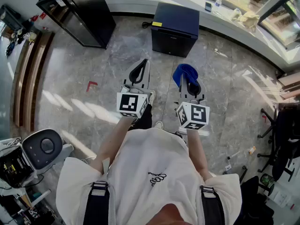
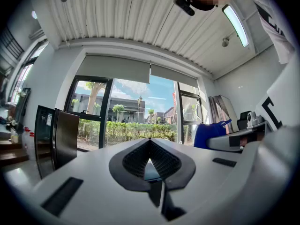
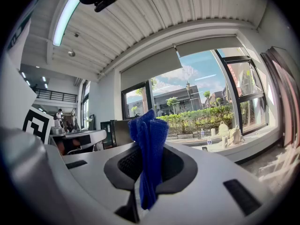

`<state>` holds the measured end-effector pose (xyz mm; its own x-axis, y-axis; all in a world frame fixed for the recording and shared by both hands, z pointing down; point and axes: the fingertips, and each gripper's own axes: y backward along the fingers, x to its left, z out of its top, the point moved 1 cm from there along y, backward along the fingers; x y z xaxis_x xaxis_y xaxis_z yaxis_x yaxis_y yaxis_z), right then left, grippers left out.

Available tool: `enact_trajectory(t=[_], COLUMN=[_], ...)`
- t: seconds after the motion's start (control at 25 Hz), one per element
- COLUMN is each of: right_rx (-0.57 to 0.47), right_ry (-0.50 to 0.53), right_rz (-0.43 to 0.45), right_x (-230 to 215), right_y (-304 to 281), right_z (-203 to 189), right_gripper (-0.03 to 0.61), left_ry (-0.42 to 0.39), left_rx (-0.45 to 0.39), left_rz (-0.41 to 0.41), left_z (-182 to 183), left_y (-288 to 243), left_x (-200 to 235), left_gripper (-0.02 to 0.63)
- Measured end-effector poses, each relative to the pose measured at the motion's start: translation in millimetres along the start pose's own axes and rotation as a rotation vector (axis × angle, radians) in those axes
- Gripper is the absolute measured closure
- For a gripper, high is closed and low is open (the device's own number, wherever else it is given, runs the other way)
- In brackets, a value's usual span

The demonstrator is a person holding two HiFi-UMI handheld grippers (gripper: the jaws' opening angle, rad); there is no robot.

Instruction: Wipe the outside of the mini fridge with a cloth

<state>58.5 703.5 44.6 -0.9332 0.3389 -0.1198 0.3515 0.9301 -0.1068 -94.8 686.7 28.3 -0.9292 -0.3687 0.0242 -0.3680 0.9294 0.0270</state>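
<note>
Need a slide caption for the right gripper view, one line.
Right gripper shut on a hanging blue cloth, facing the sunlit windows.

A big office-like hall: grey marble floor (image 1: 70,69), black wheeled chairs (image 1: 283,125) at the right edge, a long window sill (image 1: 243,29) across the top, and a slatted ceiling (image 3: 154,18) with a strip light (image 3: 65,20).

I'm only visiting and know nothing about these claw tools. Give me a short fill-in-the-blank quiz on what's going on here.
1. The right gripper is shut on a cloth coloured ____.
2. The left gripper has its jaws together and holds ____.
3. The mini fridge stands ahead of both grippers on the ____.
Missing words: blue; nothing; floor.
</note>
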Motion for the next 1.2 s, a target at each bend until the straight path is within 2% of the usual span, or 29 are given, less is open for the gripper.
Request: enact_trajectory(t=[0.2, 0.52, 0.72, 0.88, 1.04, 1.2], right_rx=[0.016, -0.03, -0.003, 0.037, 0.054, 0.073], right_ry=[0.017, 0.033, 0.023, 0.012, 0.001, -0.03], right_rz=[-0.008, -0.06, -0.076, -0.066, -0.051, -0.043], right_x=[3, -4, -25, -51, -94, -142], right_y=[-92, -224, -282, -334, -395, -465], right_z=[4, 49, 49, 35, 29, 33], right_gripper=[0.514, 0.514, 0.514, 0.514, 0.514, 0.514], left_ry=[0.037, 0.051, 0.046, 0.055, 0.045, 0.026], left_rx=[-0.003, -0.025, -0.005, 0.027, 0.037, 0.007], left_rz=[0.013, -0.027, -0.048, -0.041, -0.027, -0.02], left_z=[-10, 6, -1, -22, -38, -37], left_y=[-67, -180, -242, -296, -367, -446], left_x=[66, 154, 175, 188, 196, 205], left_gripper=[0.609, 0.609, 0.609, 0.609, 0.609, 0.609])
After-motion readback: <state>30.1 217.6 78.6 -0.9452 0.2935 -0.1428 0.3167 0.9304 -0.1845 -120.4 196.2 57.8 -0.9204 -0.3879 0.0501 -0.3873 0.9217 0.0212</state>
